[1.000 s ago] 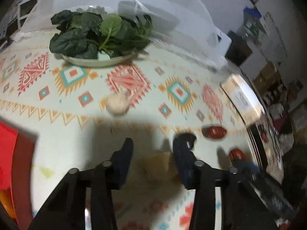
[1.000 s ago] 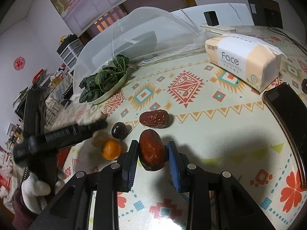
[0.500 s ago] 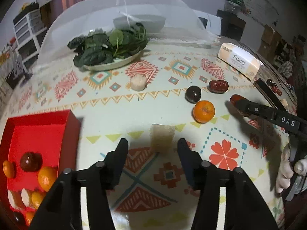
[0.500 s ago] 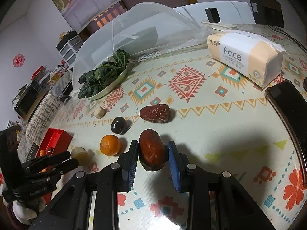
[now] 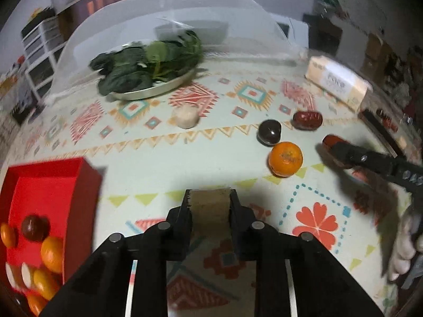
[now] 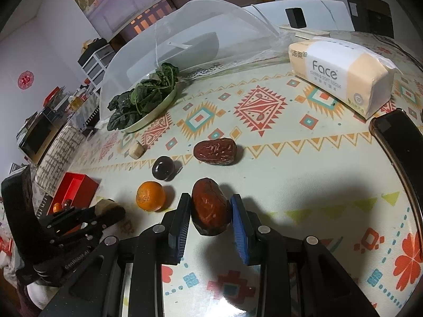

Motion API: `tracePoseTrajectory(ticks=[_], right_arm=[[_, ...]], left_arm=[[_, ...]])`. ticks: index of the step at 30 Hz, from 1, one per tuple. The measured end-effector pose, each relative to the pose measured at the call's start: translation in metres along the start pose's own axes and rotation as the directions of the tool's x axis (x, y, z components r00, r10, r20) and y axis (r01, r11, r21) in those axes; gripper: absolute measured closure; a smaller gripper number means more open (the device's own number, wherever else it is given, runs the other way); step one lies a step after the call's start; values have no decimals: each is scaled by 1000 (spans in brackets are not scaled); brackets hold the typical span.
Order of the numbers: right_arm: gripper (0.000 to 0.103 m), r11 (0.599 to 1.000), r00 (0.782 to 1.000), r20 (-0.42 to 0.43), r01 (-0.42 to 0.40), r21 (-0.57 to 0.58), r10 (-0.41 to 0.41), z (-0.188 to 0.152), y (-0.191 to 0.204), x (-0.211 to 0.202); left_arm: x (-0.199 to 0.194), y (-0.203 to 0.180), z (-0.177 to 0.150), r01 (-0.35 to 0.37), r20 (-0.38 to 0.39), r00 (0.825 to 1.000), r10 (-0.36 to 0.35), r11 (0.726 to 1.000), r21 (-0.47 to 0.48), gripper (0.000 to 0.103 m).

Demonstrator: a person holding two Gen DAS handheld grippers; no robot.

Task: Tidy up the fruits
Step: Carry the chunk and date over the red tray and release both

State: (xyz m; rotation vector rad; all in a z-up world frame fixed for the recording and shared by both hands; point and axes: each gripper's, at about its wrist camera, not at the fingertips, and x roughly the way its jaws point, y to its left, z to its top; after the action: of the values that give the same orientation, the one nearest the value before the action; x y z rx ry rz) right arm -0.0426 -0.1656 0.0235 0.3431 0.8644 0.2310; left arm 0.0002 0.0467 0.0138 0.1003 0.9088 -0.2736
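While right gripper (image 6: 210, 212) holds date (image 6: 210, 207), left gripper (image 5: 210, 206) has just clamped tan cube (image 5: 208, 211) right of red tray (image 5: 47, 185); tray drop next.

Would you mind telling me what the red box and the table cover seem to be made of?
Red box: probably plastic or painted card, with thin, flat, evenly coloured matt walls. Table cover: seemingly wipeable vinyl, a smooth printed pattern with faint sheen; cloth cannot be ruled out.

Two red dates (image 6: 214, 151), one loose orange (image 6: 150, 196)
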Motion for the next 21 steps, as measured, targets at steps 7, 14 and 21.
tracePoseTrajectory(ticks=[7,14,21], right_arm=[[70,999,1000,25,-13,-30,14,-2,6,-4],[70,998,992,113,-53,-34,56,2,32,-38],[70,975,959,199,-175,-139,200,38,126,-115]], left_arm=[[-74,42,-27,77,117,991,-60,985,-152,79],[-180,108,-43,130,266,962,-60,959,-251,79],[-258,172,-19,151,378,925,-40,951,-268,79]])
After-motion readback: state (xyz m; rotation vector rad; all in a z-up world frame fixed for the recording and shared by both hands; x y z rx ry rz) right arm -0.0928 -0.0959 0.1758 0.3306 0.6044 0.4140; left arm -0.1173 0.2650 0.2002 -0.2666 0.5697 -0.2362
